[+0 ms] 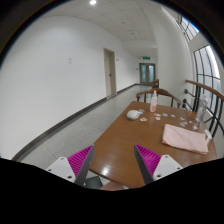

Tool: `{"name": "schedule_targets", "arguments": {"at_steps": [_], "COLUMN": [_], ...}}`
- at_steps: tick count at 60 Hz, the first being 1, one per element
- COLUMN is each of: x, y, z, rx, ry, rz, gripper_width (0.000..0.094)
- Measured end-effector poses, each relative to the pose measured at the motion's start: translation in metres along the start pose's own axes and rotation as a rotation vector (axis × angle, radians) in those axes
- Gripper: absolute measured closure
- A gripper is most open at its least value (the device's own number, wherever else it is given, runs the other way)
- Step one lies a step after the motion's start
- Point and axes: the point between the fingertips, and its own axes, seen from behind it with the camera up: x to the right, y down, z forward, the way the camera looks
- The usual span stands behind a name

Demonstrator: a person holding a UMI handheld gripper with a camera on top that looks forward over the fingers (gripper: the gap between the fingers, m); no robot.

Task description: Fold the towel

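A pale pink towel lies folded or bunched on the brown wooden table, well beyond my fingers and to their right. My gripper is open and empty, its magenta pads spread wide over the near end of the table. Nothing stands between the fingers.
A white bowl, a bottle and small items stand further along the table. Wooden chairs line its far side and right. A corridor with a grey floor runs along the left to a far door.
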Motion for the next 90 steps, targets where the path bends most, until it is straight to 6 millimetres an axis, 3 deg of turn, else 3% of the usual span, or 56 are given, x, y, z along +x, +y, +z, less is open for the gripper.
{"name": "schedule_targets", "arguments": {"at_steps": [5,10,21,27,32,37,41,43,45,47,51,53,68,73,78,82,86,90], "x": [0.024,0.061,0.177,0.225,0.245,0.255,0.258,0.256,0.256,0.251,0.245,0.247,0.256,0.267,0.288,0.317,0.361,0.407], "y": [-0.001,0.000,-0.013,-0.008,-0.001,0.007,0.021,0.019,0.022,0.023,0.022,0.021,0.020,-0.010,-0.044,-0.063,-0.067,-0.052], "z": [0.008,0.024,0.078,0.109,0.132,0.154,0.163,0.168,0.172,0.169,0.174,0.173,0.167,0.148,0.117,0.088,0.063,0.042], "rx": [-0.008,-0.033,-0.070,-0.115,-0.159,-0.200,-0.253,-0.237,-0.248,-0.248,-0.232,-0.221,-0.216,-0.128,-0.056,-0.011,0.008,-0.017], "ry": [0.052,0.109,0.289,0.342,0.342,0.332,0.315,0.294,0.278,0.256,0.223,0.230,0.249,0.287,0.311,0.344,0.419,0.501], "rz": [-0.013,-0.012,-0.038,-0.021,-0.024,-0.033,-0.025,-0.007,0.010,0.034,0.087,0.108,0.079,0.024,0.045,0.083,0.095,0.104], "gripper_width": [0.0113,0.0126,0.0135,0.0190,0.0221,0.0312,0.0437,0.0557,0.0587,0.0632,0.0866,0.0902,0.0935,0.0934,0.0935,0.0935,0.0935,0.0936]}}
